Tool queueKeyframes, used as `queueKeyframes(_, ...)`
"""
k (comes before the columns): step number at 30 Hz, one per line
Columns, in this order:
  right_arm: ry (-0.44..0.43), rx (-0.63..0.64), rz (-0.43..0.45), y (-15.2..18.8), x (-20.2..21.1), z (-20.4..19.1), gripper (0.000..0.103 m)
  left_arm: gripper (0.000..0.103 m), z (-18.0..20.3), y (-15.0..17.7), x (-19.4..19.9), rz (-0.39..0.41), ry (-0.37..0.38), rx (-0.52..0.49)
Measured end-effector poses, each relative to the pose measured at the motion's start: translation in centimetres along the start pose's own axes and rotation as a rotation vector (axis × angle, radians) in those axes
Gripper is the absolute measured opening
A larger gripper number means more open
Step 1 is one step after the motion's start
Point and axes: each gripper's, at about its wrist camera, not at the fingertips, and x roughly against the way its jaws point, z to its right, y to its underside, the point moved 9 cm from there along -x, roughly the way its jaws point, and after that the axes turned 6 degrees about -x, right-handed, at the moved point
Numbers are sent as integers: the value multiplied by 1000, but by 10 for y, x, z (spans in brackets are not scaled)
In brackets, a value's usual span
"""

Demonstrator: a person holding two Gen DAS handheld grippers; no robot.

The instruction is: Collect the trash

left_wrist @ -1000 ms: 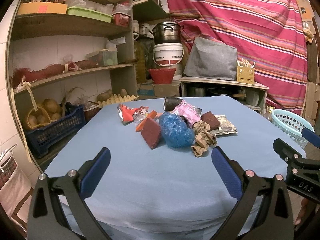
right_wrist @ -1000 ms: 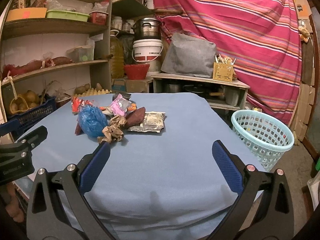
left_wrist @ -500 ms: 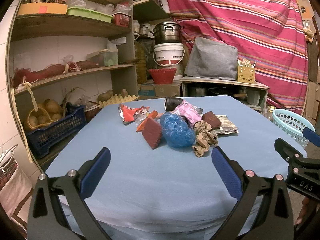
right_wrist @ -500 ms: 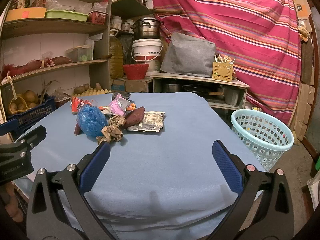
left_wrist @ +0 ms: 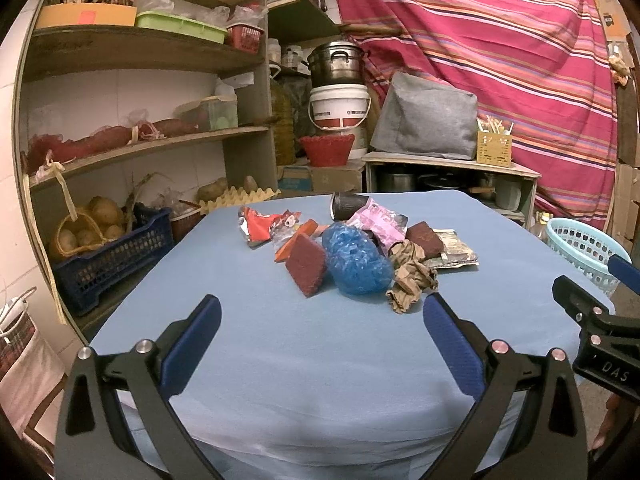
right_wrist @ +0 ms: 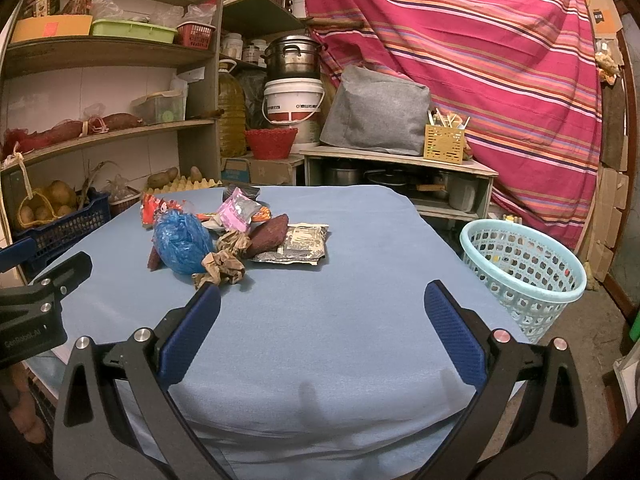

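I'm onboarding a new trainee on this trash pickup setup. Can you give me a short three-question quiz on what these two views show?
1. True or false: the left tool is gripping a piece of trash.
2. Which item lies nearest the right tool? A) crumpled brown paper B) pink wrapper C) red wrapper
3. Fill in: the light blue basket stands on the ____, beside the table.

Key
1. False: both tools are open and empty.
2. A
3. floor
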Motion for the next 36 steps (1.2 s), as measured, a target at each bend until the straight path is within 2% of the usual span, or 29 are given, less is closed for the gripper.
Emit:
queueKeyframes(19,4,4,2,1,-1,3,99,99,0,1,0,-2,-2,-6)
queueKeyframes(36,23,-27,-9,-4,-7,13,99,99,-18,5,-19,-49,-14,30)
